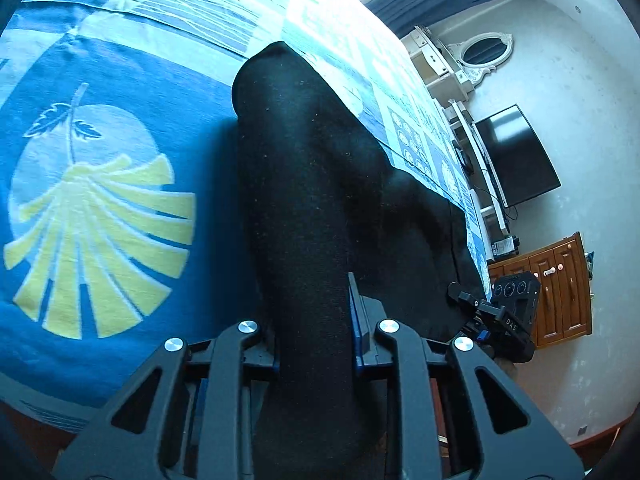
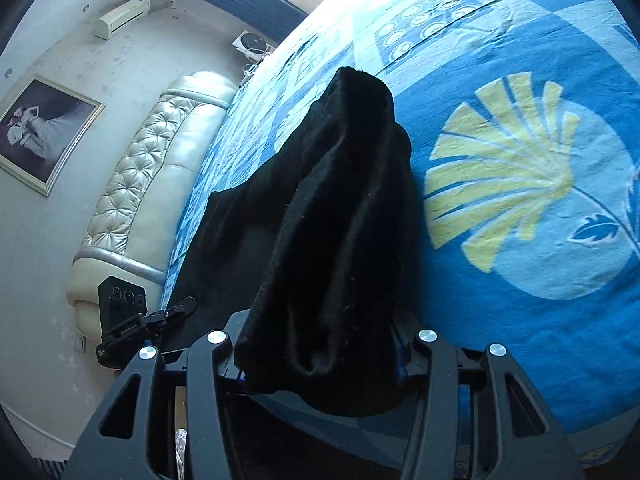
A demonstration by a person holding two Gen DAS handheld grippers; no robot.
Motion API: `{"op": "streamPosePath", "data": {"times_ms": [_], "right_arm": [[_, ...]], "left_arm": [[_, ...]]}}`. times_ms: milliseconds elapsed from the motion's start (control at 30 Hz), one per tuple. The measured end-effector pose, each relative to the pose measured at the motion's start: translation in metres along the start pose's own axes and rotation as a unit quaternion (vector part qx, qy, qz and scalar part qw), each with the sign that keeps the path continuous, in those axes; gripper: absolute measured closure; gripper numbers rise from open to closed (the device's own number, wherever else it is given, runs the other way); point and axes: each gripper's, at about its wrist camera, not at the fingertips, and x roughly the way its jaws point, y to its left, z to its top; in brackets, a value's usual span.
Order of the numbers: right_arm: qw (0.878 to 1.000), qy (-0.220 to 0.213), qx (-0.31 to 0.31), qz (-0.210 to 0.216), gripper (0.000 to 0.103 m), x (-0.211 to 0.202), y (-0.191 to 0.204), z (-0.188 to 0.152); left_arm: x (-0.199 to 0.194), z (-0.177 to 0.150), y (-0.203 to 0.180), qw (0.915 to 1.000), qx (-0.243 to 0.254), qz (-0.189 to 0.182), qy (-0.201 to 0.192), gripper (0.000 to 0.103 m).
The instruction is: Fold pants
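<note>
Pants [image 1: 312, 200], black, clenched in both left tool [image 1: 316, 344] and right tool [image 2: 320, 352], above blue bedspread [image 1: 120, 80].

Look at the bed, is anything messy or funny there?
Only the black pants: they're bunched and wrinkled, draped over both grippers, left gripper and right gripper, not flat on the blue blanket.

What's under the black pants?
The blue blanket with yellow leaves lies under the black pants. Whatever part of the pattern sits right beneath them is covered, so it cannot be seen.
</note>
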Motion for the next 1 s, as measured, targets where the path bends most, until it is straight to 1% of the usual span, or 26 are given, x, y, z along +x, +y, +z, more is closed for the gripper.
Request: {"op": "streamPosePath", "data": {"times_ms": [100, 167, 400, 467, 500, 533, 567, 600, 633, 667, 700, 733, 767, 800, 867, 933, 1000], "right_arm": [[1.000, 0.018, -0.014, 0.008, 0.054, 0.021, 0.015, -0.008], [1.000, 0.025, -0.014, 0.011, 0.054, 0.029, 0.018, -0.011], [1.000, 0.019, -0.014, 0.012, 0.054, 0.023, 0.015, -0.016], [1.000, 0.018, -0.014, 0.012, 0.053, 0.021, 0.015, -0.016], [1.000, 0.017, -0.013, 0.013, 0.050, 0.020, 0.016, -0.016], [1.000, 0.019, -0.014, 0.011, 0.049, 0.018, 0.016, -0.015], [1.000, 0.022, -0.013, 0.008, 0.046, 0.016, 0.018, -0.015], [1.000, 0.023, -0.011, 0.010, 0.043, 0.011, 0.018, -0.014], [1.000, 0.021, -0.009, 0.011, 0.042, 0.007, 0.019, -0.011], [1.000, 0.014, -0.008, 0.009, 0.039, 0.002, 0.021, -0.009], [1.000, 0.003, -0.009, 0.008, 0.034, -0.005, 0.020, -0.005], [1.000, -0.007, -0.011, 0.007, 0.032, -0.010, 0.019, 0.001], [1.000, -0.015, -0.009, 0.002, 0.029, -0.013, 0.017, 0.008], [1.000, -0.019, -0.003, -0.001, 0.028, -0.013, 0.014, 0.016], [1.000, -0.017, 0.015, 0.008, 0.028, -0.002, 0.008, 0.033], [1.000, -0.011, 0.026, 0.003, 0.028, 0.013, 0.003, 0.050], [0.999, 0.008, 0.036, 0.009, 0.028, 0.030, -0.003, 0.062]], "left_arm": [[-0.020, -0.003, 0.022, 0.9999, -0.008, 0.006, -0.009, 0.080], [-0.026, -0.004, 0.034, 0.9998, -0.016, 0.001, -0.013, 0.080], [-0.016, -0.008, 0.037, 0.9996, -0.019, -0.013, -0.014, 0.077], [-0.019, -0.008, 0.045, 0.9995, -0.019, -0.020, -0.012, 0.072], [-0.020, -0.009, 0.045, 0.9996, -0.017, -0.020, -0.015, 0.065], [-0.023, -0.010, 0.045, 0.9996, -0.014, -0.014, -0.019, 0.050], [-0.027, -0.012, 0.047, 0.9996, -0.012, -0.009, -0.023, 0.043], [-0.033, -0.013, 0.047, 0.9994, -0.011, -0.012, -0.029, 0.032], [-0.041, -0.013, 0.048, 0.9992, -0.008, -0.017, -0.036, 0.030], [-0.050, -0.014, 0.046, 0.9988, -0.004, -0.022, -0.043, 0.029], [-0.058, -0.013, 0.045, 0.9984, 0.001, -0.023, -0.052, 0.023], [-0.065, -0.011, 0.044, 0.9979, 0.009, -0.016, -0.062, 0.015], [-0.069, -0.007, 0.043, 0.9973, 0.017, -0.005, -0.071, 0.013], [-0.070, 0.000, 0.041, 0.9968, 0.027, 0.004, -0.075, 0.012], [-0.064, 0.016, 0.042, 0.9966, 0.035, 0.020, -0.072, 0.012], [-0.050, 0.034, 0.045, 0.9973, 0.031, 0.021, -0.063, 0.012], [-0.036, 0.051, 0.058, 0.9982, 0.024, 0.022, -0.050, 0.012]]}}
